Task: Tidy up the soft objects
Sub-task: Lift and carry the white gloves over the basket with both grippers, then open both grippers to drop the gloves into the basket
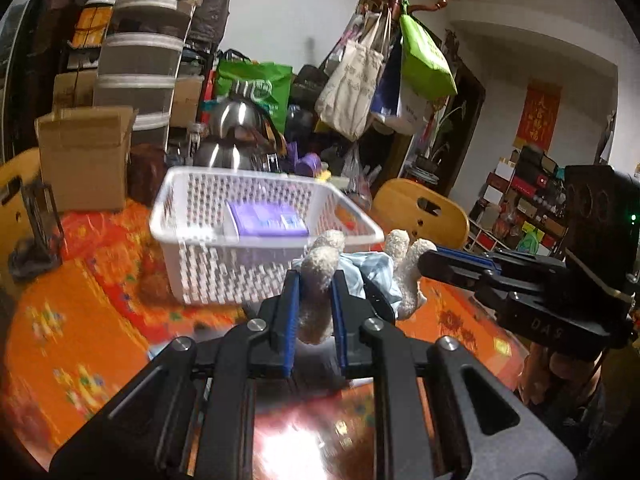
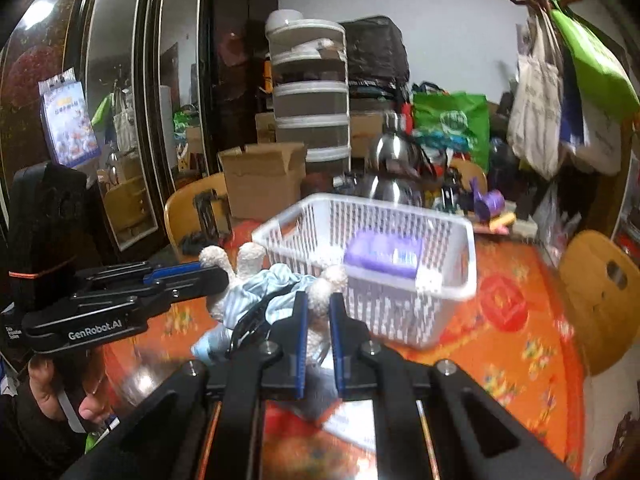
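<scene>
A cream plush toy [image 1: 320, 276] in a pale blue striped garment [image 1: 376, 272] hangs between my two grippers, just in front of a white plastic basket [image 1: 224, 256]. My left gripper [image 1: 314, 280] is shut on one plush limb. My right gripper [image 2: 318, 300] is shut on another limb [image 2: 326, 288], and it also shows in the left wrist view [image 1: 424, 264]. The left gripper appears in the right wrist view [image 2: 222, 276] beside the toy's limbs [image 2: 248, 260]. A purple pack [image 1: 266, 220] lies inside the basket [image 2: 448, 292].
An orange patterned cloth [image 1: 80, 320] covers the table. A cardboard box [image 1: 84, 156] and steel kettles [image 1: 232, 132] stand behind the basket. Wooden chairs [image 2: 600, 300] stand at the table's sides. A coat rack with bags [image 1: 384, 68] stands at the back.
</scene>
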A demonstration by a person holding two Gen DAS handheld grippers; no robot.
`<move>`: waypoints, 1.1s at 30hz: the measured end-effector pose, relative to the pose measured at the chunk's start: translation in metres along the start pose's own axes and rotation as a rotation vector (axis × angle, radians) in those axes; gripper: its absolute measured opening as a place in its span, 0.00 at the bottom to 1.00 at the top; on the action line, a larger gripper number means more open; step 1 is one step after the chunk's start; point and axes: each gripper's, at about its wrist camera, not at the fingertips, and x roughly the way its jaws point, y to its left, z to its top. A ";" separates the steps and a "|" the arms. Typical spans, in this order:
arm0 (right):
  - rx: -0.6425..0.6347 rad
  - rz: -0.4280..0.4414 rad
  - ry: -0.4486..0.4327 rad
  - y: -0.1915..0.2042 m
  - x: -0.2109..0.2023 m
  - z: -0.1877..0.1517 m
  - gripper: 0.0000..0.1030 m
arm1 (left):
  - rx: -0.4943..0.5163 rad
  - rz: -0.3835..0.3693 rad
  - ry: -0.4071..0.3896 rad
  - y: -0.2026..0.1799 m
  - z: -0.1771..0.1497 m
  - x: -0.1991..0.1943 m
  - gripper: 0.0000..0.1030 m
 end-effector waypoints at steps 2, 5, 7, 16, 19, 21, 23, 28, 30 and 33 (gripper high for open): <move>-0.018 -0.016 -0.018 -0.001 0.006 0.025 0.08 | 0.007 0.009 -0.010 0.006 0.028 0.001 0.13; -0.009 -0.007 -0.016 -0.007 0.025 0.059 0.08 | 0.011 0.038 -0.025 0.015 0.068 0.007 0.13; -0.018 -0.027 -0.021 -0.012 0.042 0.077 0.08 | 0.003 0.066 -0.021 0.024 0.096 0.019 0.13; -0.006 -0.041 0.035 -0.038 0.122 0.096 0.08 | -0.046 0.173 0.058 0.069 0.151 0.097 0.13; -0.017 -0.041 0.035 -0.042 0.140 0.090 0.08 | -0.052 0.196 0.074 0.077 0.145 0.117 0.13; -0.012 -0.016 0.032 -0.044 0.148 0.085 0.09 | -0.060 0.213 0.077 0.082 0.139 0.126 0.14; 0.009 -0.002 0.046 -0.047 0.156 0.080 0.13 | -0.060 0.250 0.072 0.087 0.130 0.133 0.29; 0.093 -0.025 0.125 -0.069 0.166 0.062 0.39 | -0.006 0.353 0.099 0.094 0.108 0.149 0.68; 0.103 -0.056 0.132 -0.076 0.165 0.058 0.63 | -0.021 0.340 0.095 0.098 0.105 0.147 0.71; 0.111 -0.072 0.131 -0.084 0.161 0.053 0.64 | -0.024 0.331 0.104 0.100 0.103 0.149 0.73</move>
